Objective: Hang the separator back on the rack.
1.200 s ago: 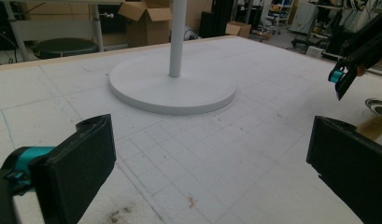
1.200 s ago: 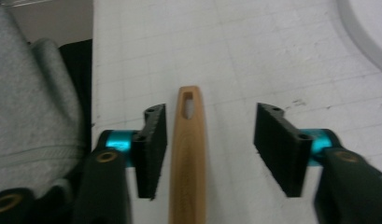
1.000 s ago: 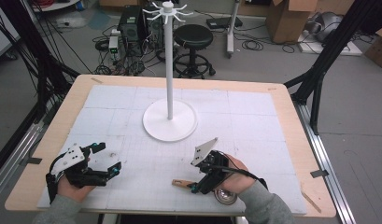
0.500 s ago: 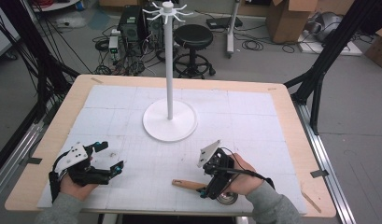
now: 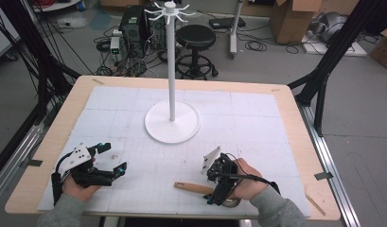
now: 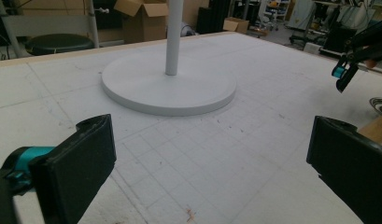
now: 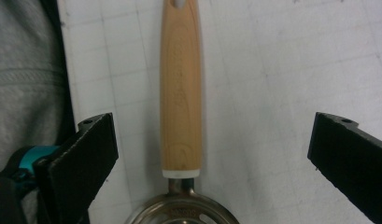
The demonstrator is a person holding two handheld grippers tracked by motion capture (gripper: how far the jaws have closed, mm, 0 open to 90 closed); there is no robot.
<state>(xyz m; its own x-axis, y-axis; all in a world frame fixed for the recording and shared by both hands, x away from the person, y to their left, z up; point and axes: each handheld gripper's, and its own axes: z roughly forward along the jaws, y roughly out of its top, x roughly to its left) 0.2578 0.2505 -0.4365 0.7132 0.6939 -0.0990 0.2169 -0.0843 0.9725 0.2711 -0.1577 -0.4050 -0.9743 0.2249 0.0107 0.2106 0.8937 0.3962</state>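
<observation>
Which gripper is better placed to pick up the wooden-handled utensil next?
Right. The right gripper hangs directly over the utensil, jaws open on either side of its wooden handle. The left gripper is also open but sits at the table's other side, aimed toward the stand.

The left gripper's (image 6: pixel 212 177) black fingers (image 6: pixel 79 170) stand wide apart over the white gridded bench (image 6: pixel 235 154), holding nothing. Ahead, the stand's round base (image 6: pixel 169 88) and pole (image 6: pixel 173 35) rise. At the right edge, a wooden handle (image 6: pixel 378 129) lies near the other gripper's teal tip (image 6: pixel 342 73).
</observation>
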